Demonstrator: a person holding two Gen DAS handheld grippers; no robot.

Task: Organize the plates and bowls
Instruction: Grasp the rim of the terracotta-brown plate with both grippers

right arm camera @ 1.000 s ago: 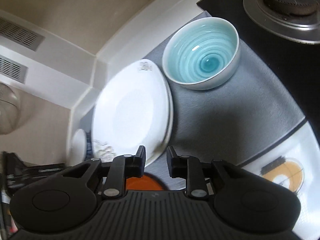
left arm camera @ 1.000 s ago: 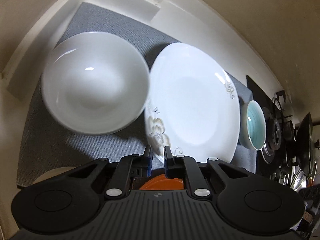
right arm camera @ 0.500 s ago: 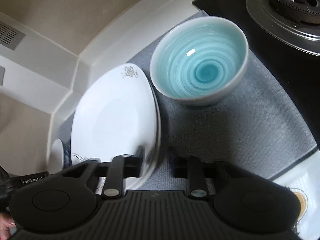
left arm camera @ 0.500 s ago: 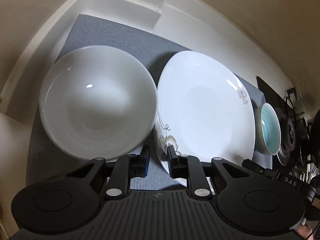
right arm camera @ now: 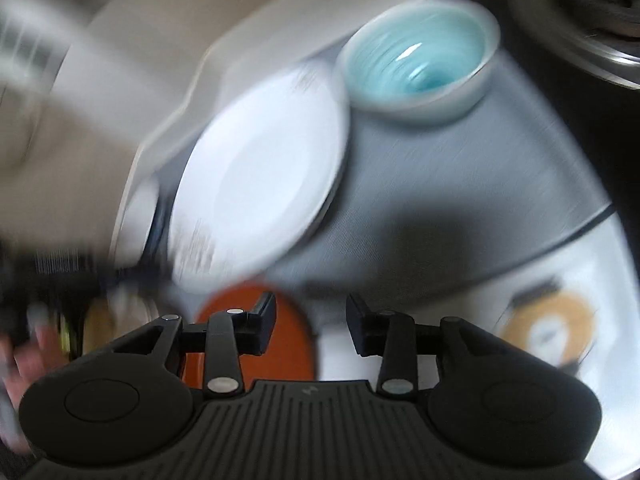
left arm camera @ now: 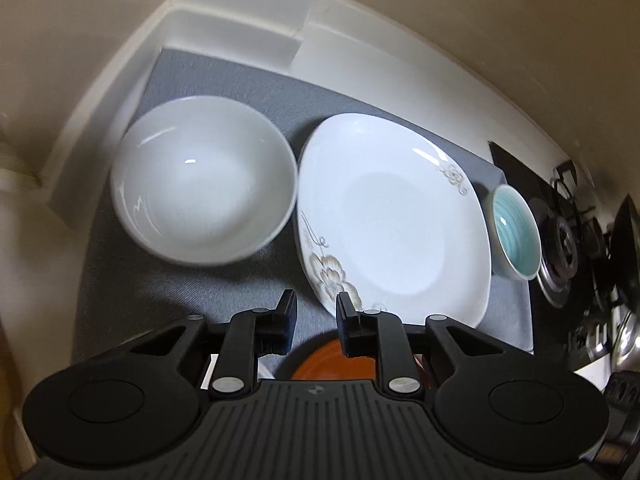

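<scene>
the white bowl (left arm camera: 204,180) sat on the grey mat (left arm camera: 168,292), just beside the white plate (left arm camera: 394,220). the left gripper (left arm camera: 314,312) had narrow, empty jaws. the right gripper (right arm camera: 311,316) was opening its jaws, holding nothing. it was best to go slowly and pinch one rim.

Dim, warm light; right wrist view smeared, fisheye bending both edges.

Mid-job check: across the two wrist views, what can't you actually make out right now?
- Orange round dish: left wrist view, mostly hidden behind the left gripper; cannot tell plate or bowl.
- White square floral plate: right wrist view, motion blur smears its pattern.
- White round bowl: right wrist view, largely hidden behind the plate.
- Gas stove: cut off at the left view's edge.
</scene>
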